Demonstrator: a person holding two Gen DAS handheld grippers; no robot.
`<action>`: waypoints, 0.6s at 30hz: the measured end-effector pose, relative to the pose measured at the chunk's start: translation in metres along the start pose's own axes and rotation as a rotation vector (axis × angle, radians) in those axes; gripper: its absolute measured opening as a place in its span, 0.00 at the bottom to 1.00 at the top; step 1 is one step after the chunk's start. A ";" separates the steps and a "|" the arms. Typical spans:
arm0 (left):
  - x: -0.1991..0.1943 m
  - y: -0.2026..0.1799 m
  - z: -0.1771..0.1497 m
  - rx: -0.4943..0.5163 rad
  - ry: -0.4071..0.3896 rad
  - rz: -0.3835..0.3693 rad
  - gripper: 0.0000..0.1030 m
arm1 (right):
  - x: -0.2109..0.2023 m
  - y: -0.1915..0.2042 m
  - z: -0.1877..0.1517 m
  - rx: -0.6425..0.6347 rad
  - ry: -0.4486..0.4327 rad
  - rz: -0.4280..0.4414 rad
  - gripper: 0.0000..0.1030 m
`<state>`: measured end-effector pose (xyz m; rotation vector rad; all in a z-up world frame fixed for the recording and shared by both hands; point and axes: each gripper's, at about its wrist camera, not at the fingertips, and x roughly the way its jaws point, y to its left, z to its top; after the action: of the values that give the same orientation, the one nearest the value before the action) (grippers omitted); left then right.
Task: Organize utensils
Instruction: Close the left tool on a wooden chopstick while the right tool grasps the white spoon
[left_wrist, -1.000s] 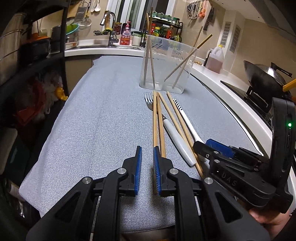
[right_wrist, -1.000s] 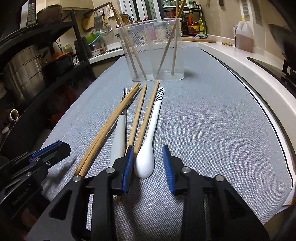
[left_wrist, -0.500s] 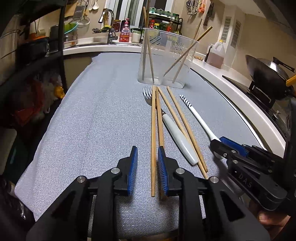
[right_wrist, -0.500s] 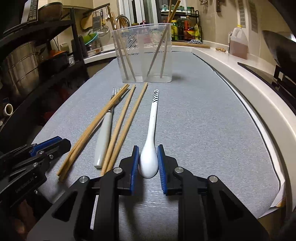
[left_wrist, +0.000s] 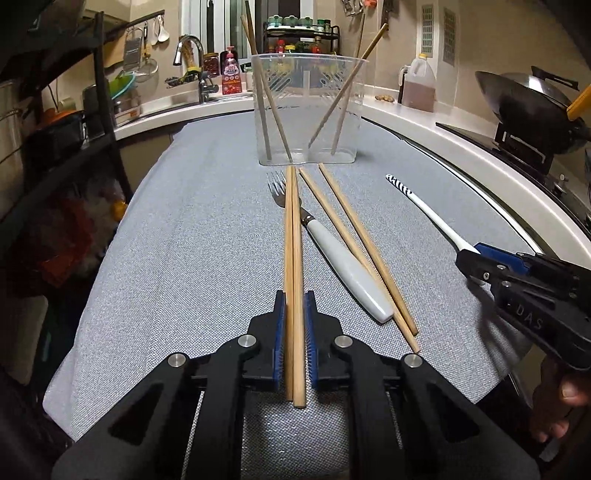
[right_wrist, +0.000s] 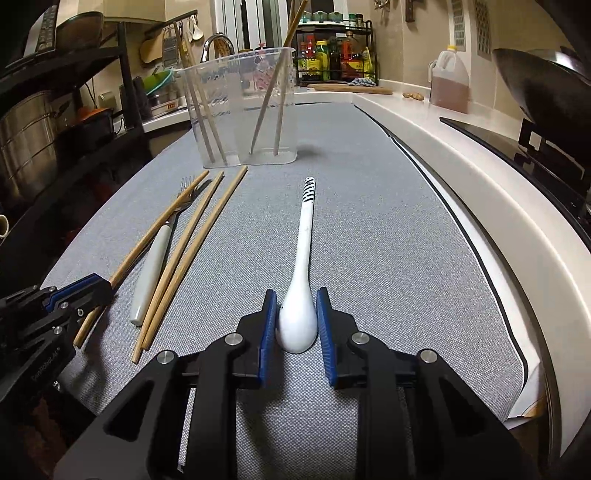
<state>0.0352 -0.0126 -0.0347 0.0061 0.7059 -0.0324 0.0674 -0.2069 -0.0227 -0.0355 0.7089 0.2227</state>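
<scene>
Now, left gripper (left_wrist: 294, 317): my jaws have just been closing and clamp a pair of chopsticks (left_wrist: 292, 236), pitched down over the grey mat (left_wrist: 177, 236).
Right gripper (right_wrist: 296, 314): mine, jaws pinching the bowl of the white spoon (right_wrist: 303, 266).
Spoon: striped handle tip points toward clear holder (right_wrist: 240, 122).

Kitchen, warm indoor light. Grey woven mat (left_wrist: 177, 258) over white worktop (right_wrist: 461, 155). Sink faucet (left_wrist: 192, 48) at back, spice rack (right_wrist: 332, 51), oil jug (right_wrist: 448, 81), wok (left_wrist: 524, 99) on stove right, black shelving (left_wrist: 103, 92) left.
</scene>
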 end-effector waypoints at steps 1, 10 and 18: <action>-0.001 0.002 0.001 -0.008 -0.003 -0.002 0.05 | 0.000 0.000 0.000 0.000 0.000 0.000 0.23; 0.000 0.007 -0.001 -0.038 -0.001 -0.004 0.07 | -0.006 0.005 -0.008 -0.001 -0.010 -0.027 0.25; 0.004 0.005 0.000 -0.033 0.020 -0.013 0.07 | -0.008 0.006 -0.011 -0.012 -0.027 -0.038 0.22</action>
<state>0.0382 -0.0080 -0.0377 -0.0303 0.7260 -0.0332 0.0528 -0.2033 -0.0257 -0.0569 0.6790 0.1904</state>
